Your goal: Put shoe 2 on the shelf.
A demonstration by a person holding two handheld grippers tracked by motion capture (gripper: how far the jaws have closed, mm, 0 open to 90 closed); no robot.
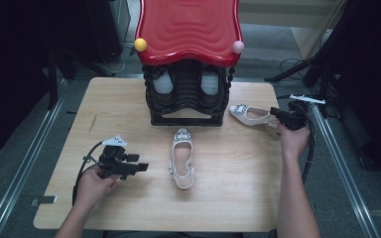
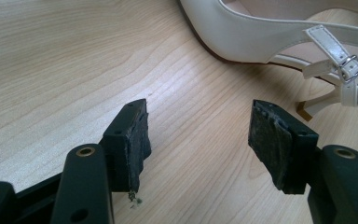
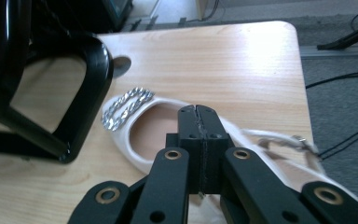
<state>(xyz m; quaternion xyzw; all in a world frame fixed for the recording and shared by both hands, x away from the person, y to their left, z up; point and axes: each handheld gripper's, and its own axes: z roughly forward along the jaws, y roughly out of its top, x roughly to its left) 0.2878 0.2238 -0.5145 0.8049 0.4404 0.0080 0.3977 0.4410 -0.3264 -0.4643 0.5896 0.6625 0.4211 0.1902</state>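
Shoe rack [image 1: 187,106]: landmark, holding stored pairs. Right gripper [image 1: 284,119], jaws closed with nothing visible between them, over the shoe [image 1: 250,115] right of it, likely racking next. Left gripper [image 1: 138,167], jaws open and empty, waits beside the shoe in front [image 1: 182,157].

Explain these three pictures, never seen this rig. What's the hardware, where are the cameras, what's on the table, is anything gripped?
No robot arm here: a person holds a hand-held two-jaw gripper in each hand. The high view looks down from above the person's side. In it the left gripper is at the left and the right gripper at the far right. The other two pictures come from cameras riding on each gripper, looking along its black jaws.

On the wooden table stands a black shoe rack with a red top. One white shoe lies mid-table, a second white shoe beside the rack.

The left gripper view shows its jaws open, with only table between them. The right gripper view shows its jaws pressed together above the second shoe; whether they pinch its edge, I cannot tell.
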